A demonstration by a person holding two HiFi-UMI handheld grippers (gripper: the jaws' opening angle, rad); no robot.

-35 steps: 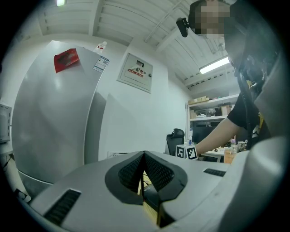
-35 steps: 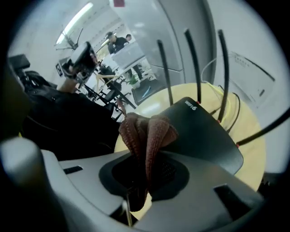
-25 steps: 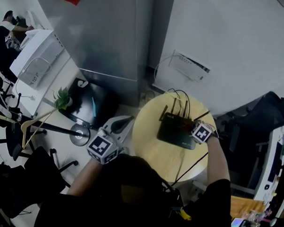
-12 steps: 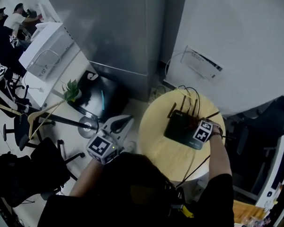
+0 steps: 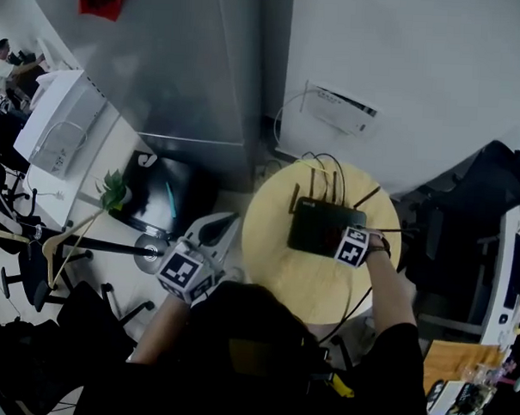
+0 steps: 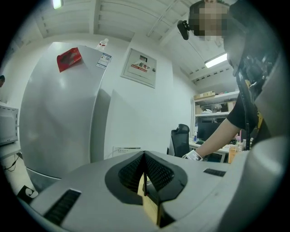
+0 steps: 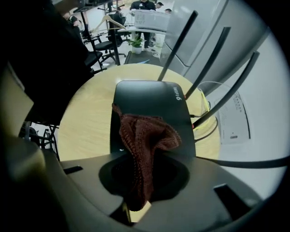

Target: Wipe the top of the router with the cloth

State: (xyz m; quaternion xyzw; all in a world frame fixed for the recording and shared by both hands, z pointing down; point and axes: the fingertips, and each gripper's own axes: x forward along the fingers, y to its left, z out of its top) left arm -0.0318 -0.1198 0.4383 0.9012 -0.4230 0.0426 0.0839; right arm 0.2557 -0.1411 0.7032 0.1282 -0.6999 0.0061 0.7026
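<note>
The black router [image 5: 318,224] lies on the round yellow table [image 5: 274,272] with its antennas pointing to the far side. My right gripper [image 5: 351,243] is over the router's near right corner, shut on the brown knitted cloth. In the right gripper view the cloth [image 7: 146,138] hangs from the right gripper [image 7: 136,201] and rests on the router's top [image 7: 149,99]. My left gripper [image 5: 212,237] is held off the table's left edge. In its own view the left gripper [image 6: 144,180] is shut, holds nothing and points at a wall.
A grey fridge [image 5: 189,62] stands beyond the table, and a white power strip [image 5: 340,108] lies by the wall. Cables [image 5: 324,166] run from the router's back. A potted plant [image 5: 113,187] is on the left and a dark chair [image 5: 492,204] on the right.
The head view has swung about. My right gripper with the cloth has slid a little toward the router's near edge. The left gripper stays beside the table.
</note>
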